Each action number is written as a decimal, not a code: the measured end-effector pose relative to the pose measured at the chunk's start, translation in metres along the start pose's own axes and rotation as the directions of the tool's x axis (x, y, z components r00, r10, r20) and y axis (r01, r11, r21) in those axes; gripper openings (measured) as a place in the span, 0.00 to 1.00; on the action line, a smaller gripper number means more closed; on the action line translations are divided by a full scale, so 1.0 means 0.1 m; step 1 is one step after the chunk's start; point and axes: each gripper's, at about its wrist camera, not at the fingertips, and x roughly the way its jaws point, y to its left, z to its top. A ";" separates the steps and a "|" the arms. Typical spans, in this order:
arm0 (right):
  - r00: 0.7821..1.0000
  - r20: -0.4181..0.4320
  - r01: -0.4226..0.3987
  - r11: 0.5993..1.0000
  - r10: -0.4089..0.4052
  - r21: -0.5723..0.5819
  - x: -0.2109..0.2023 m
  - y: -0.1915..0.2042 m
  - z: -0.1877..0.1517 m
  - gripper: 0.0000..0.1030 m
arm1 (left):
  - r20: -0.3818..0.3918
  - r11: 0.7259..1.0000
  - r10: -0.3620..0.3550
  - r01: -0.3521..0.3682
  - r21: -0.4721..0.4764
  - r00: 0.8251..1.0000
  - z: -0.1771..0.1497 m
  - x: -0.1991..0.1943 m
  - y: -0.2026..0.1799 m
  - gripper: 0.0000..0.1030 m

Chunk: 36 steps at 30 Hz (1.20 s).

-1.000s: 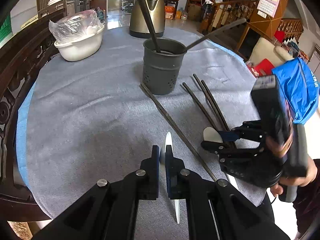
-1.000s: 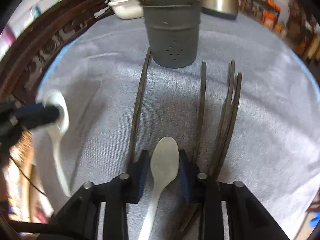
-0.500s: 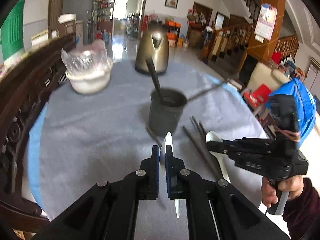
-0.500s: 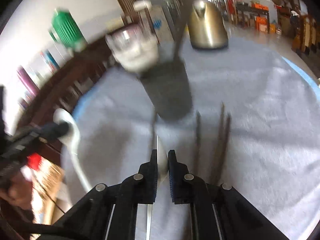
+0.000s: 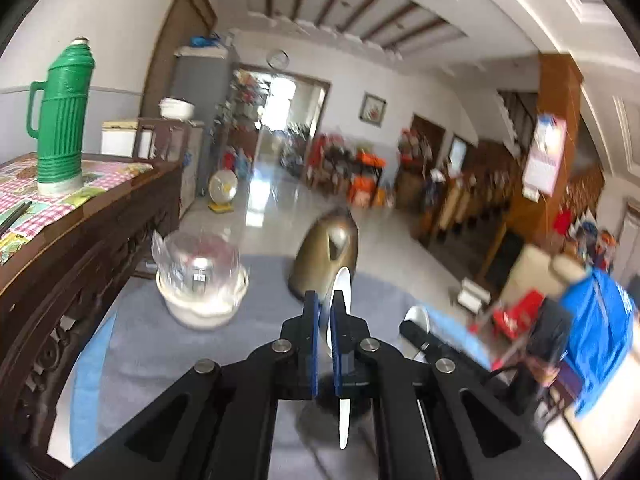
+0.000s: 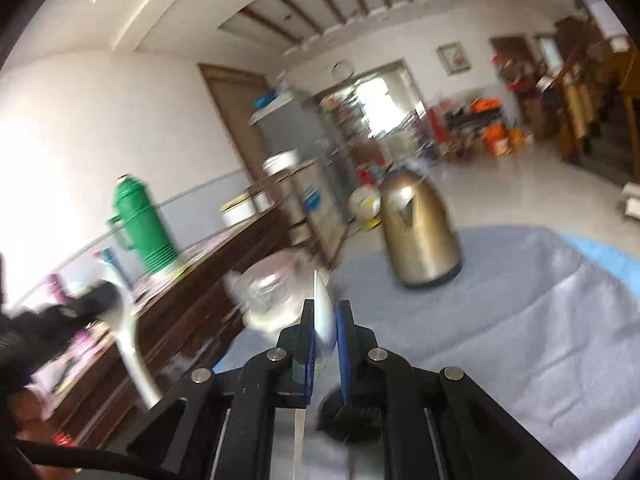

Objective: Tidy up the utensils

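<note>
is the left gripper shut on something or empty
Shut on a white spoon: the left gripper has its blue pads pressed against the spoon's sides, bowl above, handle hanging below.

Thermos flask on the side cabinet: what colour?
Green, with a pale base; clearest in the left wrist view.

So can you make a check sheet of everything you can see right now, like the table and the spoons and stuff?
Surface: table under a grey cloth, blue underlay showing at the edges.
Job's things: one white spoon in the left tool; another white spoon in the right tool. Utensil holder mostly hidden.
Clutter: bronze kettle; white bowl with a plastic bag.
Grippers: both tools shut on their spoons, raised above the table.
Cables: a dark cable by the left tool.
Surroundings: green thermos on a wooden sideboard; blurred, cluttered room.
</note>
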 end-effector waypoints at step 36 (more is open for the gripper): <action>0.981 0.008 0.193 0.976 -0.193 -0.099 0.61 -0.11 0.19 0.11 | -0.066 0.983 0.174 -0.177 -0.046 0.983 -0.29 0.99 -0.25 0.06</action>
